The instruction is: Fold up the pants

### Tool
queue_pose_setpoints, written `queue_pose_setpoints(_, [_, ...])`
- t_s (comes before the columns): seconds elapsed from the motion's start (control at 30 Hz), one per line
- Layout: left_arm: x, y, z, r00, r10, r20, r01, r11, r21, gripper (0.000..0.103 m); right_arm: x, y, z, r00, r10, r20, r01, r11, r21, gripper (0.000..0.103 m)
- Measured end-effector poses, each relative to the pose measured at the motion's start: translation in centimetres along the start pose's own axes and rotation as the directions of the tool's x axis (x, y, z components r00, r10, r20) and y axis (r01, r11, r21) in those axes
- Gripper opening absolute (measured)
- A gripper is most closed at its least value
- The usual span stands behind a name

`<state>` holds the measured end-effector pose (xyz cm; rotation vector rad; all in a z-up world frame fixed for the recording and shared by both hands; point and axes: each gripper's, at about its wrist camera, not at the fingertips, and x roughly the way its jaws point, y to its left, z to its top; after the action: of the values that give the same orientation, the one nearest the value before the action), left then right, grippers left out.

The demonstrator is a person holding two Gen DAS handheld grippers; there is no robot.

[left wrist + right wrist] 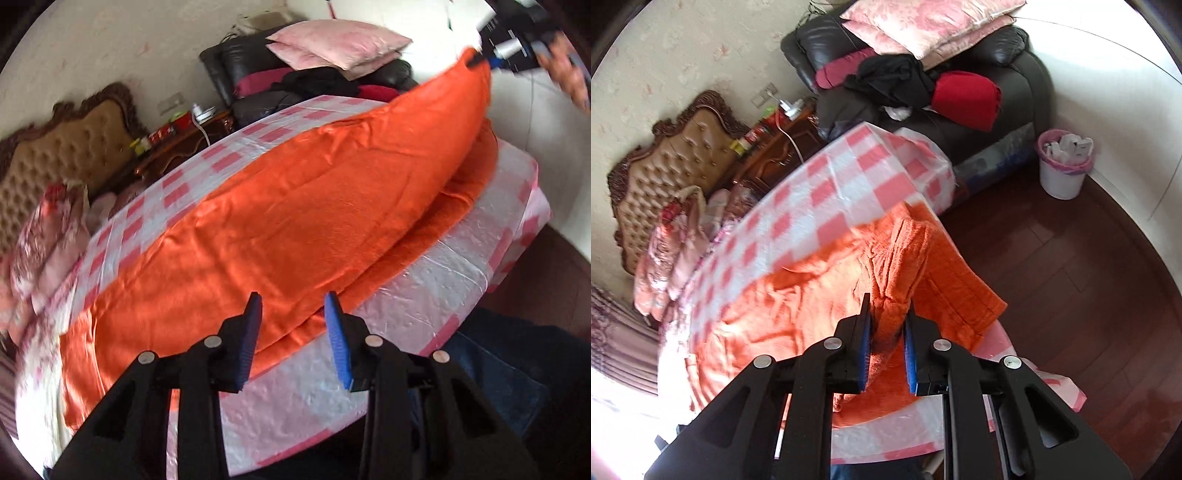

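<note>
Currently: right gripper [886,325] pinching orange pants [280,221] waistband, lifted upper right; left gripper [293,317] spread, empty; advisable: align edges before lowering.

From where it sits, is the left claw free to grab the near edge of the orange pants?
Probably yes: the left claw is open and empty right over the orange pants, nothing in between. The right claw pinches the far end.
</note>
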<state>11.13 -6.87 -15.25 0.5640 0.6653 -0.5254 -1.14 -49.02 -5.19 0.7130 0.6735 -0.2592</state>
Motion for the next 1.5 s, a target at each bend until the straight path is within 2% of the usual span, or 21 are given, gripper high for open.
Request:
queue_pose_setpoints(0.1, [1.2,-1.7,0.2,1.000,0.013,-0.016,-0.012,0.998,0.064,0.026,-0.6,0.7,0.6,1.000,0.007,0.008,-0.007,1.000,-0.019,0.015])
queue_pose_setpoints(0.23, [3.0,-1.9,0.3,0.999,0.017,-0.039,-0.014,0.997,0.073,0.019,-0.7,0.9,0.9,1.000,0.012,0.003,-0.012,1.000,-0.029,0.015])
queue_pose_setpoints(0.3, [3.2,-1.7,0.4,0.998,0.038,-0.043,-0.035,0.997,0.073,0.002,-0.5,0.8,0.9,1.000,0.007,-0.002,-0.007,1.000,-0.030,0.015])
queue_pose_setpoints(0.37, [1.5,-1.4,0.8,0.998,0.063,0.000,-0.063,0.994,0.086,0.002,0.0,0.5,0.6,1.000,-0.024,-0.012,0.023,0.999,-0.049,0.015])
queue_pose_setpoints(0.43, [0.1,-1.2,0.7,0.998,0.066,0.017,-0.067,0.992,0.103,0.002,1.1,-0.1,-0.1,0.994,-0.108,-0.025,0.106,0.991,-0.083,0.015])
queue_pose_setpoints(0.63, [1.4,-2.6,-0.8,0.998,0.048,-0.037,-0.042,0.986,0.159,0.002,5.3,-2.9,-2.7,0.970,-0.209,-0.122,0.198,0.976,-0.091,0.015])
queue_pose_setpoints(0.7, [1.4,-2.4,-0.8,0.998,0.044,-0.041,-0.038,0.990,0.135,0.012,5.4,-3.2,-3.0,0.962,-0.242,-0.123,0.229,0.967,-0.108,0.019])
queue_pose_setpoints(0.73, [1.5,-2.2,-0.9,0.998,0.029,-0.049,-0.022,0.992,0.125,0.012,5.3,-3.4,-2.8,0.957,-0.267,-0.118,0.253,0.960,-0.115,0.025])
queue_pose_setpoints(0.8, [1.4,-2.0,-1.0,0.998,0.020,-0.051,-0.014,0.993,0.118,0.014,3.6,-3.9,-2.2,0.921,-0.388,-0.040,0.380,0.915,-0.132,0.049])
queue_pose_setpoints(0.87, [1.1,-1.5,-1.1,0.998,-0.004,-0.055,0.009,0.996,0.087,0.017,2.1,-4.5,-1.2,0.894,-0.447,0.020,0.446,0.887,-0.123,0.055])
queue_pose_setpoints(0.9, [0.9,-1.3,-1.2,0.998,-0.016,-0.055,0.019,0.998,0.064,0.020,1.5,-4.8,-0.5,0.892,-0.451,0.040,0.452,0.885,-0.114,0.055])
queue_pose_setpoints(0.97, [0.0,-1.0,-1.3,0.999,-0.026,-0.042,0.026,0.999,0.019,0.029,0.9,-4.3,1.4,0.912,-0.404,0.070,0.410,0.902,-0.136,0.055])
queue_pose_setpoints(1.03, [-0.7,-0.2,-1.3,1.000,-0.023,-0.017,0.022,0.998,-0.051,0.034,2.4,-2.6,3.2,0.948,-0.314,0.052,0.318,0.917,-0.240,0.058])
queue_pose_setpoints(1.1, [-1.3,0.4,-1.2,1.000,-0.002,0.008,0.003,0.995,-0.097,0.044,5.3,-1.4,4.8,0.963,-0.268,0.002,0.258,0.923,-0.287,0.072])
queue_pose_setpoints(1.13, [-1.7,0.7,-1.1,0.999,0.027,0.027,-0.024,0.995,-0.102,0.047,6.4,-1.1,5.3,0.965,-0.264,-0.006,0.251,0.922,-0.295,0.074])
queue_pose_setpoints(1.2, [-2.3,1.1,-1.1,0.996,0.071,0.046,-0.065,0.992,-0.106,0.056,9.6,-0.7,6.6,0.972,-0.221,-0.079,0.187,0.931,-0.314,0.075])
queue_pose_setpoints(1.27, [-2.6,2.1,-1.0,0.996,0.076,0.035,-0.070,0.985,-0.159,0.063,13.0,-0.8,7.5,0.969,-0.205,-0.138,0.154,0.938,-0.312,0.074])
queue_pose_setpoints(1.3, [-2.7,2.7,-1.0,0.997,0.075,0.021,-0.069,0.979,-0.194,0.064,14.5,-0.8,7.6,0.964,-0.219,-0.152,0.159,0.931,-0.328,0.063])
queue_pose_setpoints(1.33, [-2.7,3.4,-1.1,0.997,0.076,-0.004,-0.075,0.970,-0.229,0.064,15.3,-0.6,7.6,0.962,-0.220,-0.161,0.156,0.929,-0.337,0.045])
queue_pose_setpoints(1.43, [-2.7,5.2,-1.9,0.991,0.118,-0.071,-0.133,0.945,-0.298,0.064,15.2,0.0,7.5,0.960,-0.263,-0.092,0.215,0.910,-0.356,0.040])
queue_pose_setpoints(1.5, [-2.5,6.9,-2.7,0.984,0.140,-0.112,-0.172,0.914,-0.366,0.061,15.1,0.7,6.8,0.954,-0.298,-0.043,0.263,0.894,-0.362,0.039])
